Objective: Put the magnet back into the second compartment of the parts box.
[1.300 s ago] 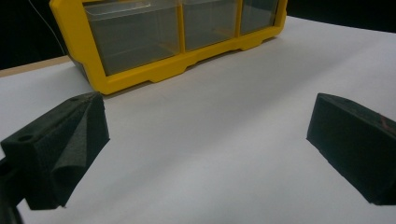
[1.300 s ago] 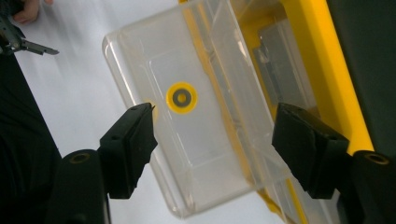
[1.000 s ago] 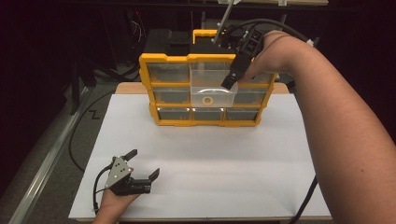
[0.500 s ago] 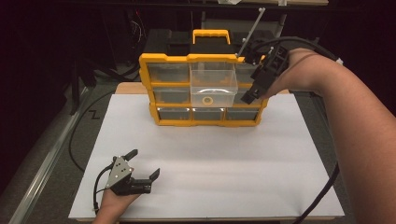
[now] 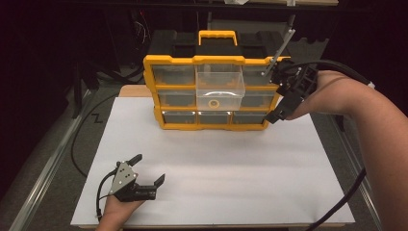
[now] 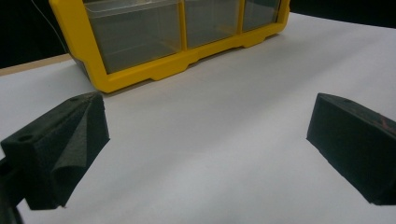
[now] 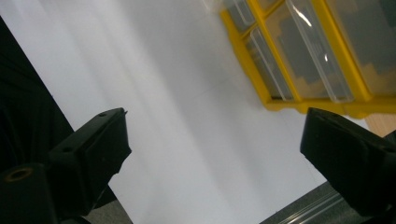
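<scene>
Right gripper (image 5: 285, 103): wide open, empty, nearer | clear drawer (image 5: 219, 86) pulled out mid-organizer (image 5: 159, 91), at your 9 o'clock | left gripper (image 5: 146, 169): open, empty, far at 7 o'clock.

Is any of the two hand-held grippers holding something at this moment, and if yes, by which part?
Nothing is held. The left hand-held gripper and the right hand-held gripper both stand open with only white table between their jaws.
</scene>
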A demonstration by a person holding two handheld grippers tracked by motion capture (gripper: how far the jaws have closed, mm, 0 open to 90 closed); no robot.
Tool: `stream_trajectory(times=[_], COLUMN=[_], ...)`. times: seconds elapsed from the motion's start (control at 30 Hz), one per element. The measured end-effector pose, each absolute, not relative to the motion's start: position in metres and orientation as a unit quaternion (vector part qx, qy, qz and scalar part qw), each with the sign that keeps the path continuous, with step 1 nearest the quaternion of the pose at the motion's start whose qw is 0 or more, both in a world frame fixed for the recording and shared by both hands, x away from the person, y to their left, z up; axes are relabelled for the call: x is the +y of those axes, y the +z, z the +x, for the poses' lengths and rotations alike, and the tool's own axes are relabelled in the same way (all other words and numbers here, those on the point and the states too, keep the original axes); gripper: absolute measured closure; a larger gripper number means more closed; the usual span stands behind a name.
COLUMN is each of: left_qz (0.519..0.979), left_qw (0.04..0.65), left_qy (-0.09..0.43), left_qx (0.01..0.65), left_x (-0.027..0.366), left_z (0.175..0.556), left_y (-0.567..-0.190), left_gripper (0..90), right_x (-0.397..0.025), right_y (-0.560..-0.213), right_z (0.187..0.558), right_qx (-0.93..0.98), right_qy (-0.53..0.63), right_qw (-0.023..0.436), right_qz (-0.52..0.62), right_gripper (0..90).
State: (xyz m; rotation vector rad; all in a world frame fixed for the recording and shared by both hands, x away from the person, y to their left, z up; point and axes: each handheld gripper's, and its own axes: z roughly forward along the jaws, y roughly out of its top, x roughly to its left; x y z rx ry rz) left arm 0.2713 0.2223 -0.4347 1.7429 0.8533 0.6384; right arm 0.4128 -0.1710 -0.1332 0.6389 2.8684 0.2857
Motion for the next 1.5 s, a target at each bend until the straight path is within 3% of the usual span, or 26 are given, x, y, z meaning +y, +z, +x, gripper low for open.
stream_trajectory(times=[0.1,1.03,1.5], left_qz=[0.726,0.728,0.729], left_qw=[0.523,0.520,0.520], left_qy=[0.267,0.266,0.265], left_qx=[0.357,0.359,0.358], left_x=[0.222,0.222,0.222], left_z=[0.272,0.271,0.270], left_y=[-0.435,-0.435,-0.435], left_gripper=[0.2,0.2,0.2], right_x=[-0.178,-0.203,-0.197], right_y=[-0.140,-0.219,-0.286], right_z=[0.409,0.409,0.410], right_qx=[0.967,0.961,0.962], right_qy=[0.095,0.077,0.060], right_qw=[0.093,0.092,0.073], right_qz=[0.219,0.250,0.254], right_gripper=[0.0,0.0,0.1])
